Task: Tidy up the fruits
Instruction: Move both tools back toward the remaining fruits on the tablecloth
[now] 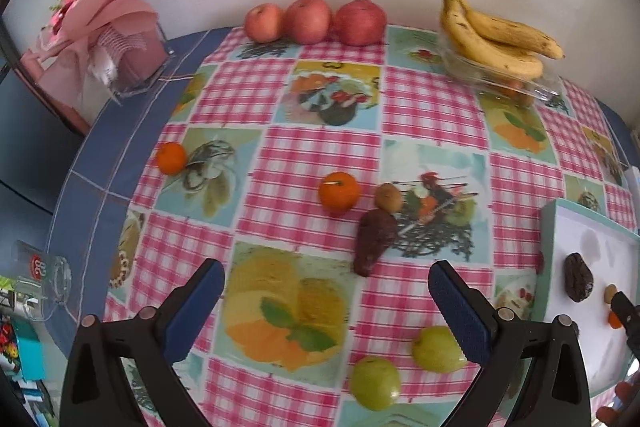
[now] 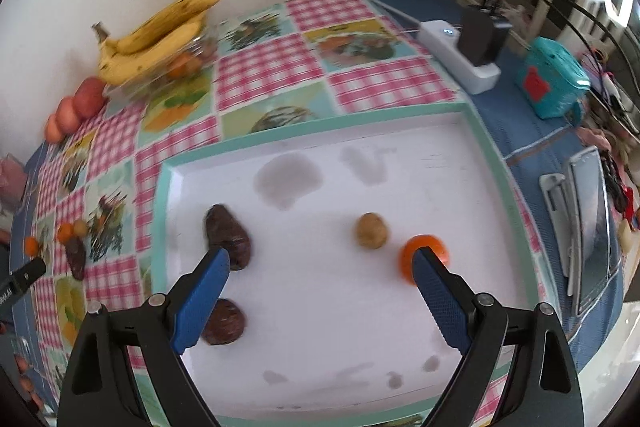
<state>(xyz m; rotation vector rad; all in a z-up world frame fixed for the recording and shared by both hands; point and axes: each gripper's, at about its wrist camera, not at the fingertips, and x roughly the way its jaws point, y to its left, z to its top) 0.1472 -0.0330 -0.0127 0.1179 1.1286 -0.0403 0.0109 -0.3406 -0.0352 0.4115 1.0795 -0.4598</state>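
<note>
In the left wrist view my left gripper (image 1: 326, 269) hangs open over the checked cloth with nothing between its pads. Just past it lie a dark brown fruit (image 1: 374, 241), a kiwi (image 1: 389, 197) and an orange (image 1: 339, 191). A second orange (image 1: 171, 157) sits far left, and two green fruits (image 1: 375, 381) lie near the right finger. My right gripper (image 2: 320, 257) is open above the white tray (image 2: 486, 147), which holds two dark fruits (image 2: 228, 241), a kiwi (image 2: 371, 230) and an orange (image 2: 424, 255) half hidden by the right finger.
Three apples (image 1: 308, 19) line the back wall, beside bananas (image 1: 492, 35) on a clear box. A pink bouquet (image 1: 120, 39) and a glass (image 1: 44, 283) stand at the left edge. A power strip (image 2: 460, 55), a teal box (image 2: 554, 83) and a propped tablet (image 2: 588, 227) lie right of the tray.
</note>
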